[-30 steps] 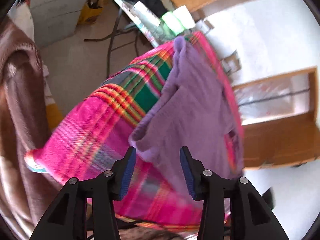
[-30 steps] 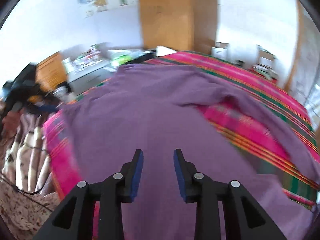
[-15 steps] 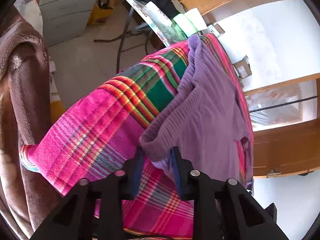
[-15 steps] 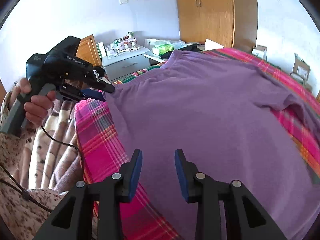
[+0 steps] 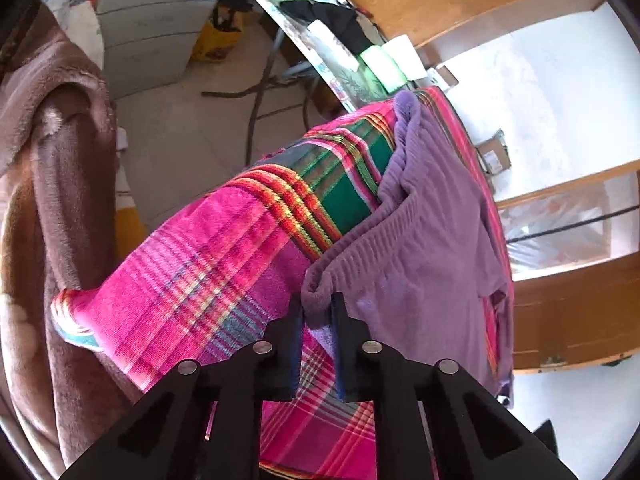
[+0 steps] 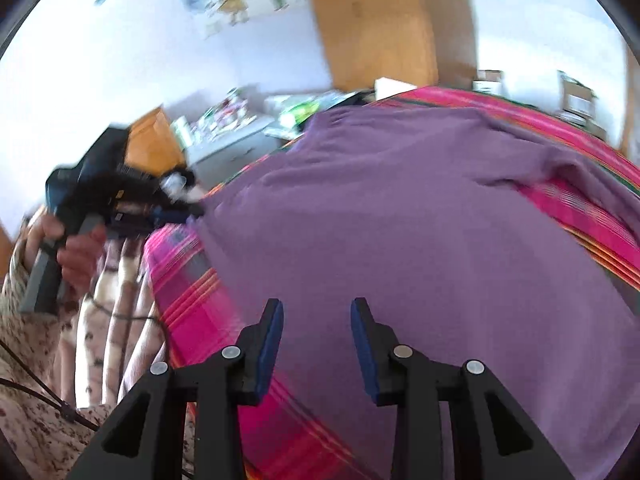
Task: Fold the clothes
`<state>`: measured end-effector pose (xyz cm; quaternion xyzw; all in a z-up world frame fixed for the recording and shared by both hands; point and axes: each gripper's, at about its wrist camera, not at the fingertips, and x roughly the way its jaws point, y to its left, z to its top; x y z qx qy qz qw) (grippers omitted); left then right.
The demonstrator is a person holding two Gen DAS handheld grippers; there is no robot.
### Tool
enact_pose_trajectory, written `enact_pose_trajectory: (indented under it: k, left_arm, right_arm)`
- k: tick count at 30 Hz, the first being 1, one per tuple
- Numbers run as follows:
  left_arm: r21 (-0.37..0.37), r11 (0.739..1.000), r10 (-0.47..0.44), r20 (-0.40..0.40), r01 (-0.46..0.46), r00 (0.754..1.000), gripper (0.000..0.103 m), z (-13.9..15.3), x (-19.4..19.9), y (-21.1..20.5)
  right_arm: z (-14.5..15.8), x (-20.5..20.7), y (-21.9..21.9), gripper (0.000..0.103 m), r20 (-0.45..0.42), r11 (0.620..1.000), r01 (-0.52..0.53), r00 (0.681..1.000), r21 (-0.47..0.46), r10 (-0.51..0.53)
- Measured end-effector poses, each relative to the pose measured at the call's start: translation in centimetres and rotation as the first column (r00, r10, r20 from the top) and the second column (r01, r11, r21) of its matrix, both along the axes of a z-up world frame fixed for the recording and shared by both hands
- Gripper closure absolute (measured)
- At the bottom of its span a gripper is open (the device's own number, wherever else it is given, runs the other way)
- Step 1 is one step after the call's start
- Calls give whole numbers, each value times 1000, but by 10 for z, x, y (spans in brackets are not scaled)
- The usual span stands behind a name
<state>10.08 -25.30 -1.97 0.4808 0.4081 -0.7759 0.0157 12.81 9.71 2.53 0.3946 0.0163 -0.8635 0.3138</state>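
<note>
**Purple garment pinched at one corner, spread on plaid bed**

L wrist view: one left gripper (image 5: 317, 312), jaws closing on a bunched corner of the single purple knit garment (image 5: 432, 248); a sec ago they stood wide apart. Garment lies on one pink-green plaid bedspread (image 5: 192, 264). Brown fleece blanket (image 5: 52, 168) at left; cluttered folding table (image 5: 320, 52) beyond.

R wrist view: one right gripper (image 6: 317, 320), jaws spread, empty, over the garment (image 6: 400, 216), lower than before. Person's hand (image 6: 76, 256) holds the left gripper (image 6: 188, 212) at the cloth's edge; blurred.
</note>
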Motion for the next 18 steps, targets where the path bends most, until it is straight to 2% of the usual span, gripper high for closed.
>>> enact_pose_trajectory:
  k: [3,6,9,12,18]
  left_arm:
    - [-24,1000,0,-14,-1,1000,88,5,4,0]
    - [-23,1000,21,-17,-21,1000,88,6,8,-2]
    - [-18,999,49,-1,-49,999,88,2,10,-4]
    - [-25,997,73,3,-73,997,88,2,15,-5]
    - [-87,991,96,-34,-98,995,91,16,27,-1]
  right_arm:
    - [9,4,39,67,-20,993,117,993,-33,-117]
    - [12,7,80,67,-26,966,253,967,-52,-255]
    - [12,13,120,67,-18,923,378,925,-67,-380]
    - [9,22,157,66,-11,868,492,870,-64,-494]
    - [4,40,209,66,-21,765,643,765,-35,-644]
